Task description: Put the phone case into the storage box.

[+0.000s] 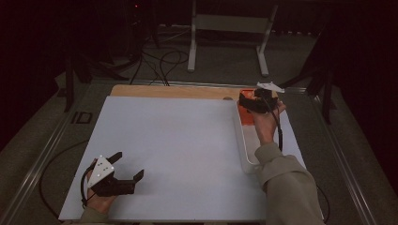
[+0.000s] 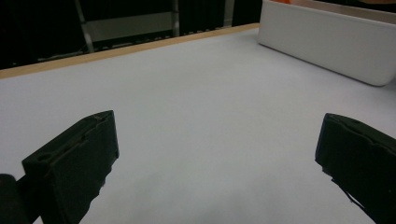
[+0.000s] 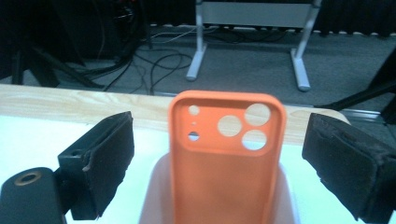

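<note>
An orange phone case [image 3: 226, 172] with camera holes stands on end in the far end of a long white tray [image 1: 244, 149]; in the high view the orange phone case [image 1: 245, 117] lies under my right hand. My right gripper [image 3: 224, 140] is open, one jaw on each side of the case with a gap on both sides. From above, the right gripper [image 1: 251, 101] hovers over the tray's far end. My left gripper [image 1: 128, 164] rests open near the front left of the white board [image 1: 178, 140], nothing between its fingers. In its own view the left gripper [image 2: 215, 140] faces the white tray [image 2: 327, 42].
A wooden table edge [image 1: 173, 90] runs along the far side of the board. Beyond it are a white metal stand [image 1: 230, 28] and cables [image 1: 162, 63] on the floor. Metal rails [image 1: 42, 154] flank the table.
</note>
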A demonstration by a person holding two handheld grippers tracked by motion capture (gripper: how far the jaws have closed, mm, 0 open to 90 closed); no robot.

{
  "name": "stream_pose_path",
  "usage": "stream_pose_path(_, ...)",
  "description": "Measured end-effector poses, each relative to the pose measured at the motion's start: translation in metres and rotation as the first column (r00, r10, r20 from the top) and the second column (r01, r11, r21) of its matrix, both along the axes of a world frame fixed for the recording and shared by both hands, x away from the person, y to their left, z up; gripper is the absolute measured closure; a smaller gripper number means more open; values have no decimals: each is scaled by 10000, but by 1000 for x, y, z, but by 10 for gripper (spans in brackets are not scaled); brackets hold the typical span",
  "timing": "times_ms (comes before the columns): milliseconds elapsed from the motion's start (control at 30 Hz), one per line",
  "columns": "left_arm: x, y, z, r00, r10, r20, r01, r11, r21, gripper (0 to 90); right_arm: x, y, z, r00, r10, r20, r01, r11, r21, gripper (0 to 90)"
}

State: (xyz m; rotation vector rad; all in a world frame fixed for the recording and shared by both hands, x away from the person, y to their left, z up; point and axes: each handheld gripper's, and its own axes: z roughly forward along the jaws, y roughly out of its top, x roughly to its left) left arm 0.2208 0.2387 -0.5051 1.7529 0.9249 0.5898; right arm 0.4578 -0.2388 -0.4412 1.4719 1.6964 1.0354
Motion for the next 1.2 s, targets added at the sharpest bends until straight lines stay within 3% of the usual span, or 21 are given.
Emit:
stream_pose_path(233, 0, 0, 0, 10000, -5, -8, 5, 10000, 1, 3, -6, 3, 0, 9993, 363, -89, -364, 9992, -188, 91)
stream_pose_path(333, 0, 0, 0, 10000, -20, -44, 20, 10000, 44, 3, -10, 2, 0, 9981, 602, -159, -601, 9982, 93, 91)
stream_pose_path(633, 1, -2, -1, 9999, -80, -88, 80, 9999, 87, 3, -19, -2, 2, 9953, 944, -222, -941, 9955, 112, 92)
stream_pose_path(1200, 2, -2, -1, 9998, 1, -179, 1, 9999, 125, 3, -50, 0, 3, 9774, 2103, -197, -2103, 9776, 35, 91)
